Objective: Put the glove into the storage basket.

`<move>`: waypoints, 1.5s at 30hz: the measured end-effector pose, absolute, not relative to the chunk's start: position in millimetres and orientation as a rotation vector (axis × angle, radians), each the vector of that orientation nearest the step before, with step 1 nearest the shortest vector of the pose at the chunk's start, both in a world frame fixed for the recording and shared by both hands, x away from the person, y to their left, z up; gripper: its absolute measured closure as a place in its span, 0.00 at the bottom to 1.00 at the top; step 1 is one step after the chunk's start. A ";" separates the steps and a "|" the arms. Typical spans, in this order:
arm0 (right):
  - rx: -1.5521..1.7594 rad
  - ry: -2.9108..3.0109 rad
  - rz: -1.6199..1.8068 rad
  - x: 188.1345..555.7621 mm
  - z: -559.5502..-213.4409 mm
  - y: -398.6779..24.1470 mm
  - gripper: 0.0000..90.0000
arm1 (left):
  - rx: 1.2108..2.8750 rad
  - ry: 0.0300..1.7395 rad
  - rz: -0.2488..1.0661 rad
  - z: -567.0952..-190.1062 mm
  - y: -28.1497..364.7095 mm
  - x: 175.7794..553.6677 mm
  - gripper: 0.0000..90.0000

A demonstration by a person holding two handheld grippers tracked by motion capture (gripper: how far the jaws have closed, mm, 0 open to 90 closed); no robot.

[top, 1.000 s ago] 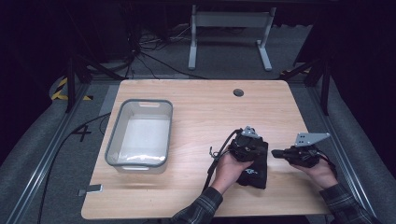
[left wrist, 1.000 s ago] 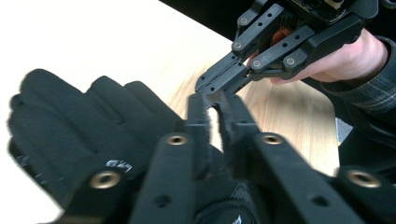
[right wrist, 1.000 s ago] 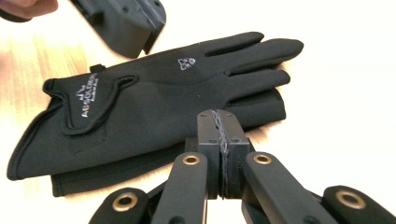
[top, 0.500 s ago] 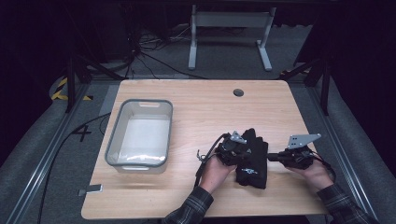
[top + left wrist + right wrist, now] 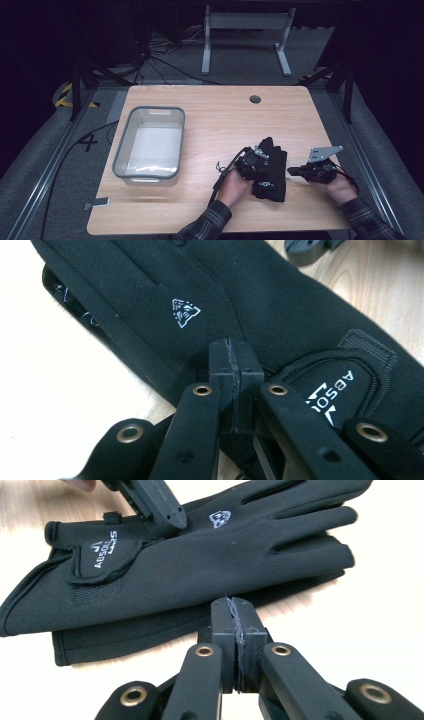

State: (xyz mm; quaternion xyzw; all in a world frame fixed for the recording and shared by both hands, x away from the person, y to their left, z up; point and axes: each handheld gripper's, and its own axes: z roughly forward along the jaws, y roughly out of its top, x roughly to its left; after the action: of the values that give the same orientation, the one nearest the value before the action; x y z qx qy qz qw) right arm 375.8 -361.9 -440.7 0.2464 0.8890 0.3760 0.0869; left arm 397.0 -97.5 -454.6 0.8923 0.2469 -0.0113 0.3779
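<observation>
A grey plastic bin sits on the left half of the tabletop, and I see nothing lying in it. Well to its right lie the stacked black gloves. The left tool, clenched and gripping nothing, rests on the top glove; the right tool, likewise clenched and gripping nothing, is just beside the pair.

Pair of black gloves, stacked flat on the wooden counter.

One glove lies on top of the other, edges slightly offset, cuffs toward the near counter edge, glove fingers pointing away. Top glove: white triangular logo on the back, white lettering on the stitched wrist tab. Right of centre, well apart from the grey bin.
</observation>
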 end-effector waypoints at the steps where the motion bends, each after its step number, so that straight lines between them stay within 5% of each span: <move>1: 0.739 2.643 1.122 376.0 -440.2 -362.9 1.00 | 2.281 0.632 -0.030 -454.7 -97.0 397.4 1.00; 26: 0.810 2.580 1.081 451.6 -447.6 -348.7 1.00 | 2.316 0.671 0.010 -450.6 -76.6 407.7 1.00; 45: 0.679 2.713 1.100 408.5 -452.6 -334.4 1.00 | 2.294 0.745 0.068 -451.0 -57.2 420.8 1.00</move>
State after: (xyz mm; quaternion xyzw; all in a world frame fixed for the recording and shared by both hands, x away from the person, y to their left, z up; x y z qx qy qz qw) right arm 408.5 -334.4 -452.6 0.2253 0.9007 0.3652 0.0683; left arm 420.8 -57.2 -451.0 0.8883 0.2886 0.0261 0.3564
